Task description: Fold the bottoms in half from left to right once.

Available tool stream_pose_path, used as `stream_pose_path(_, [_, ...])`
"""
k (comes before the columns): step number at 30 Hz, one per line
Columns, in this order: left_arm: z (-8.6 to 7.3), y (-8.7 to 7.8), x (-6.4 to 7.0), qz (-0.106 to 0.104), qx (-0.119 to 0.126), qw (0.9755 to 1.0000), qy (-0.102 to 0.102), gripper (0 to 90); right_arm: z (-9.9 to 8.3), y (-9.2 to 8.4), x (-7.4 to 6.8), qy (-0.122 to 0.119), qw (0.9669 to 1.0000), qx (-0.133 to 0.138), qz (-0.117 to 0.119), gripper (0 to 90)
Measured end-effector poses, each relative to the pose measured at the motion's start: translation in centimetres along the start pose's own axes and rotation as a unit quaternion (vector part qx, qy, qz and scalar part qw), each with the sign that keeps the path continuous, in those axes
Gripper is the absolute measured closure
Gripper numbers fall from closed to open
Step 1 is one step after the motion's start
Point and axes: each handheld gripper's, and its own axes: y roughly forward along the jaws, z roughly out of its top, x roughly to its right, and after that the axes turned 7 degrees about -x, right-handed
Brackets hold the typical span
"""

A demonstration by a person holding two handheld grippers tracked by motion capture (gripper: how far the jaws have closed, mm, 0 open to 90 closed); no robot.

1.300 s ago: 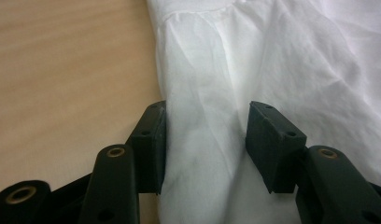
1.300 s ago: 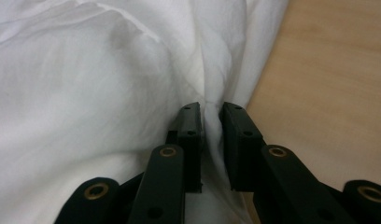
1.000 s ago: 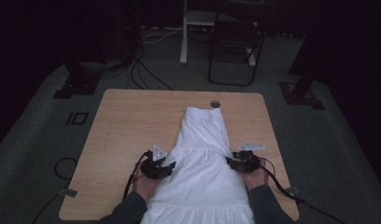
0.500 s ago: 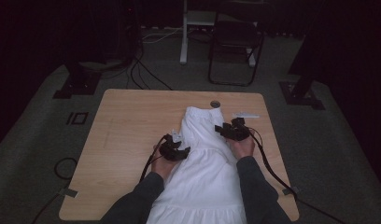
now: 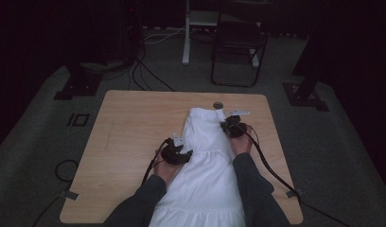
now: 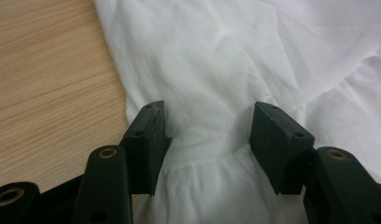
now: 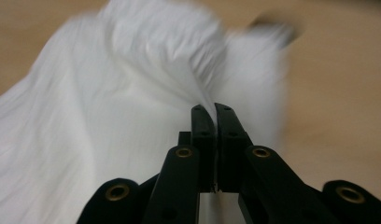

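Observation:
A white dress (image 5: 207, 161) lies lengthwise on the wooden table (image 5: 134, 123), its narrow top end pointing away from me. My left gripper (image 5: 180, 146) rests at the dress's left edge, by the gathered seam. In the left gripper view its jaws (image 6: 209, 121) stand open, pressed down on the cloth (image 6: 235, 60) with a bulge of fabric between them. My right gripper (image 5: 227, 125) is at the dress's upper right edge. Its jaws (image 7: 212, 109) have just been closing and are shut on a pinched fold of the white fabric (image 7: 109, 116), which is blurred.
A round hole (image 5: 217, 105) in the tabletop lies just beyond the dress's top end. Bare wood spreads to the left of the dress. Cables (image 5: 271, 170) trail from both grippers off the near edge. A chair (image 5: 238, 42) and stands are on the floor behind the table.
Both hands have moved away from me along the dress's sides, the right one farther, up near the top. The right gripper now grips a fold of the fabric.

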Motion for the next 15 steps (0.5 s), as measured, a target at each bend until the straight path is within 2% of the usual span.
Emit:
stream_pose_path(1, [0.0, 0.0, 0.0, 0.001, 0.0, 1.0, 0.002, 45.7, 0.2, -0.5, 0.1, -0.01, 0.9994, 0.016, -0.03, 87.6])
stream_pose_path(2, [0.0, 0.0, 0.0, 0.001, 0.0, 1.0, 0.002, 45.6, 0.4, -1.1, 0.3, -0.024, 0.9971, 0.031, -0.065, 86.1])
stream_pose_path(3, [0.0, 0.0, 0.1, 0.002, -0.001, 1.0, 0.002, 45.6, 0.4, -1.2, 0.4, -0.024, 0.9966, 0.033, -0.071, 84.4])
stream_pose_path(5, [0.0, 0.0, 0.1, 0.004, -0.001, 1.0, 0.003, 45.6, 0.2, -0.7, 0.7, -0.025, 0.9963, 0.012, -0.081, 75.3])
stream_pose_path(6, [0.0, 0.0, 0.1, 0.004, -0.001, 1.0, 0.003, 45.6, -0.1, 0.0, 1.0, -0.018, 0.9971, -0.013, -0.073, 68.1])
stream_pose_path(7, [0.0, 0.0, 0.1, 0.004, -0.001, 1.0, 0.003, 45.5, -0.1, 0.0, 1.0, -0.018, 0.9971, -0.013, -0.073, 68.1])
stream_pose_path(8, [0.0, 0.0, 0.1, 0.005, -0.002, 1.0, 0.003, 45.6, -0.9, 1.3, 1.3, -0.004, 0.9981, -0.041, -0.044, 62.9])
stream_pose_path(10, [0.0, 0.0, 0.2, 0.006, -0.002, 1.0, 0.003, 45.6, -1.8, 2.1, 1.3, 0.006, 0.9982, -0.053, -0.028, 61.8])
stream_pose_path(11, [-0.1, 0.0, 0.3, 0.007, -0.002, 1.0, 0.002, 45.6, -2.2, 2.4, 1.2, 0.009, 0.9981, -0.056, -0.024, 62.3])
stream_pose_path(12, [-0.1, -0.1, 0.4, 0.01, -0.002, 0.9999, 0.003, 45.6, -2.6, 2.4, 1.2, 0.014, 0.9987, -0.045, -0.021, 63.0])
stream_pose_path(14, [-0.4, -0.3, 0.7, 0.012, -0.002, 0.9999, 0.003, 45.7, -2.9, 2.3, 1.2, 0.036, 0.9984, -0.042, -0.016, 62.7])
stream_pose_path(15, [-0.4, -0.3, 0.7, 0.012, -0.002, 0.9999, 0.003, 45.7, -3.1, 2.2, 1.1, 0.038, 0.9984, -0.04, -0.016, 62.5])
